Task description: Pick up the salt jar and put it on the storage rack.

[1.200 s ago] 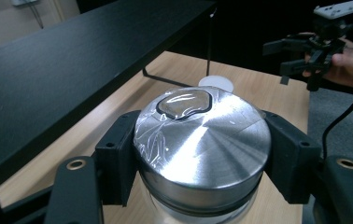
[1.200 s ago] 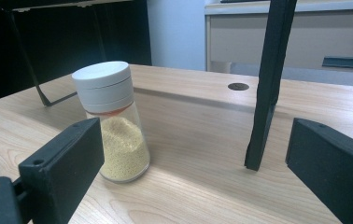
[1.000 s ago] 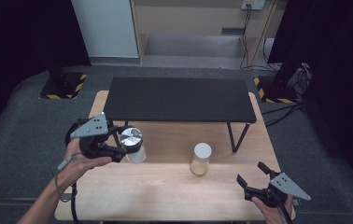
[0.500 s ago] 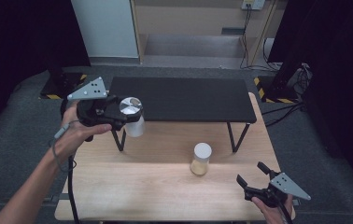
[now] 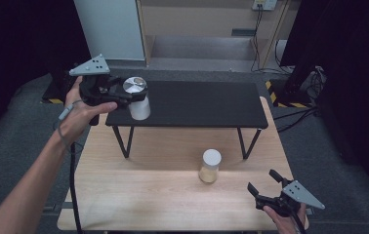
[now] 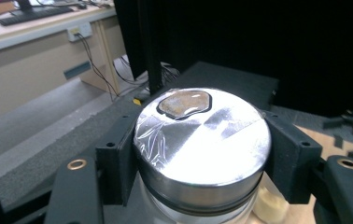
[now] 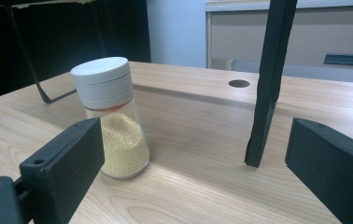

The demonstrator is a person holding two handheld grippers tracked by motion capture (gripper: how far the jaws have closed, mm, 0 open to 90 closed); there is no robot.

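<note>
My left claw clamps the silver-lidded jar just under its lid: smooth glass, slippery and breakable; right claw gapes empty

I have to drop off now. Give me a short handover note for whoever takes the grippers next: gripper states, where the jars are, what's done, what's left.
Left gripper: shut on the silver-lidded jar, fingers clamped just below its lid, held in the air at the left end of the black shelf.
Right gripper: open, holding nothing, low at the near right corner of the wooden table.
White-lidded jar of yellow grains: upright on the table in front of the shelf, untouched.
Done: silver-lidded jar gripped and off the table.
Left: probably set it down on the shelf and release; the white-lidded jar may follow.
</note>
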